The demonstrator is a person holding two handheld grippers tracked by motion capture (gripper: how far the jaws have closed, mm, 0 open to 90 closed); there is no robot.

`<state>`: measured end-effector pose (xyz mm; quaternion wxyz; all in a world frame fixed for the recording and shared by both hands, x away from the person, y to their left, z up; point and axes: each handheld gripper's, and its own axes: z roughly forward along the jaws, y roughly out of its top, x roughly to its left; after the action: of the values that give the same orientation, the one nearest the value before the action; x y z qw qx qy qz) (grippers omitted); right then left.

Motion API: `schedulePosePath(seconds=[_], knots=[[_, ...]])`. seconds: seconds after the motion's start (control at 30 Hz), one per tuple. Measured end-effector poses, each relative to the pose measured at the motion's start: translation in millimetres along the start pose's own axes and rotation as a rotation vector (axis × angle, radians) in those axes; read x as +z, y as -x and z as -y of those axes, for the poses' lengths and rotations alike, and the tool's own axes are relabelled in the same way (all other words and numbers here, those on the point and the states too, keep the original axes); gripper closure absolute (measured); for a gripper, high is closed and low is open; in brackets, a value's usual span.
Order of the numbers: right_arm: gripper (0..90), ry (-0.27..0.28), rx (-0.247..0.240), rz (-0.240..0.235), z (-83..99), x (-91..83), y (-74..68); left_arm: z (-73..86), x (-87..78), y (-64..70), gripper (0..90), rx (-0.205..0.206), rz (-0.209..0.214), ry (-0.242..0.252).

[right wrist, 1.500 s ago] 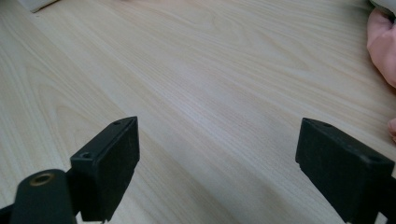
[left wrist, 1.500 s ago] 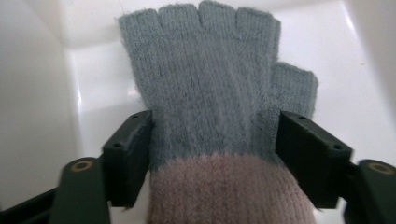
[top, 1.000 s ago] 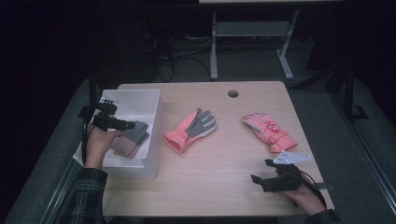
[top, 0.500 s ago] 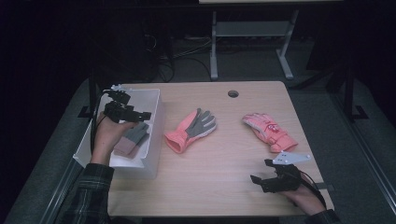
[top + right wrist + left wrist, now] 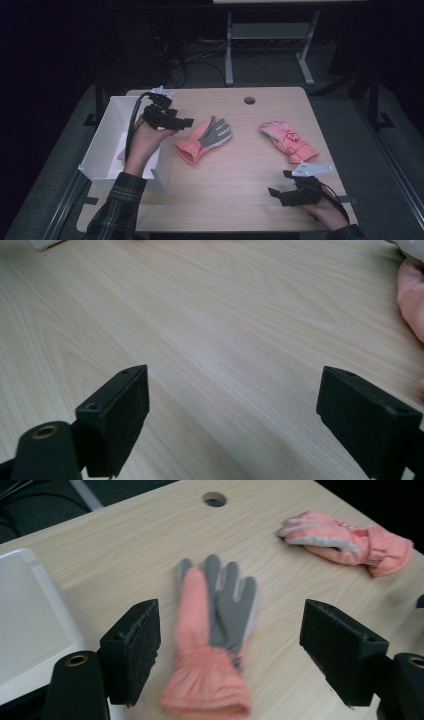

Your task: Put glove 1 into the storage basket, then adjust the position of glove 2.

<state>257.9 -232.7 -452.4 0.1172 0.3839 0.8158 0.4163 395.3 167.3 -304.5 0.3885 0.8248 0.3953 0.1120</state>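
A pink glove with a grey palm (image 5: 205, 139) lies palm up in the middle of the wooden table (image 5: 235, 200). A second pink glove (image 5: 287, 141) lies to its right. My left gripper (image 5: 186, 121) hovers at the right rim of the white box (image 5: 102, 145) and points at the grey-palmed glove. In the left gripper view that gripper (image 5: 230, 645) is open, with the glove (image 5: 215, 630) lying on the table beyond the jaws. My right gripper (image 5: 273, 192) rests near the front right of the table. The right gripper (image 5: 232, 400) is open over bare wood.
A round cable hole (image 5: 249, 100) sits near the table's far edge. My forearm covers part of the box's inside. The right gripper view catches a bit of pink glove (image 5: 412, 295) at its right edge. Dark floor and a metal stand (image 5: 270, 45) lie beyond the table.
My left gripper has come up out of the white box and moved right, past its rim, toward the grey-palmed glove. The right gripper has stayed put.
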Motion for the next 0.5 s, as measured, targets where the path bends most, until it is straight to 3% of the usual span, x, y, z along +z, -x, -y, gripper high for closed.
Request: schedulePosePath(seconds=[0.1,0.27,0.43,0.5], knots=[[13.3,0.003,-0.003,-0.002,-0.2,-0.4,0.1,-4.2,13.1,12.5,35.0,0.019,0.029,-0.019],[13.3,0.005,-0.006,-0.004,-0.7,-0.3,-0.4,-9.1,39.4,32.3,60.5,0.040,0.056,-0.033],[13.3,0.004,-0.009,-0.010,-0.7,-0.2,0.1,-7.9,65.5,41.5,89.7,0.056,0.036,-0.042],[13.4,0.004,-0.011,-0.010,-0.8,-0.4,-0.3,-5.1,77.0,41.0,89.8,0.053,0.014,-0.055]])
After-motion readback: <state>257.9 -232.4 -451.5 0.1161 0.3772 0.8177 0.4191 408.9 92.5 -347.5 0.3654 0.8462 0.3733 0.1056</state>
